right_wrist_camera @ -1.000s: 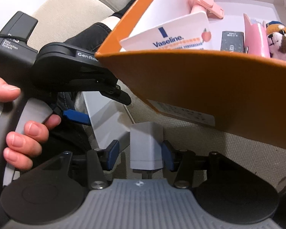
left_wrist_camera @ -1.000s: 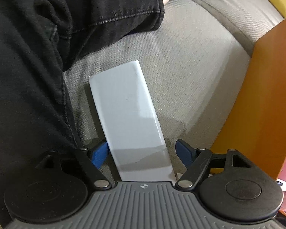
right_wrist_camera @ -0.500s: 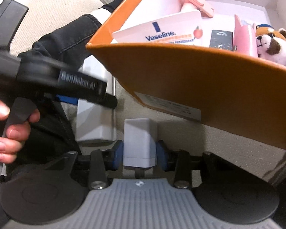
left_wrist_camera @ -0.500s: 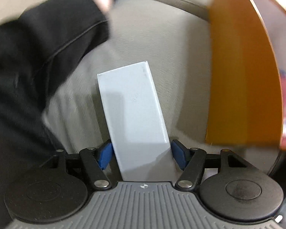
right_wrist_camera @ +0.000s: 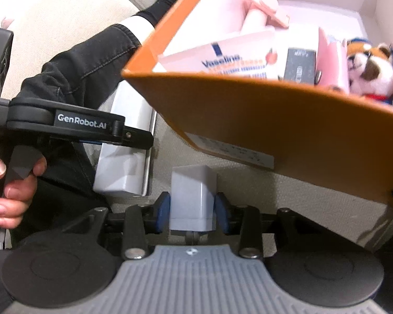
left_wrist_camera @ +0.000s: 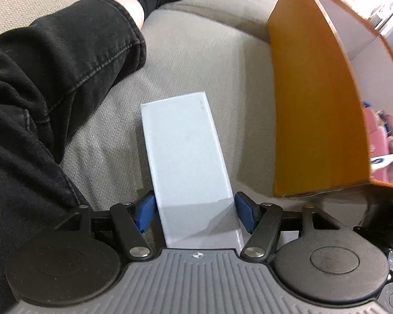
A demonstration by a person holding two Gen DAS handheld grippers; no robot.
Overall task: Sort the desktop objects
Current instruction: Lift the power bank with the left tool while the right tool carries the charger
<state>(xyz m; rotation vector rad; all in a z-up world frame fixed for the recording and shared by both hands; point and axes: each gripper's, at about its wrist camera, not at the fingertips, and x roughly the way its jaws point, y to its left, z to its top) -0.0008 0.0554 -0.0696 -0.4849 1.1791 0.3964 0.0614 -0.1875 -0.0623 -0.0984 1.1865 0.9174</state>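
Left wrist view first: my left gripper has just been closing its jaws, and the blue pads now sit right against both long sides of the white box, so I'm holding it by its near end. The box runs away from me over the beige sofa cushion. A leg in black jeans fills the left side, sock up top. On the right stands the orange outer wall of the bin, well clear of the box; I only catch a sliver of pink stuff inside it.

Right wrist view: my right gripper has also just been closing, and its pads are clamped on the small white charger, narrow grip, charger upright between them with its prong end toward the camera. It sits on the cushion just in front of the bin's near wall.

This view gets what the other one can't: the bin's inside. There's a Vaseline card, a black card, a pink hairpin-looking thing near the far wall, something pink standing up, and a plush dog by the right edge.

It also shows my left gripper from the side, hand around the handle, with the white box under it beside the bin's left corner.
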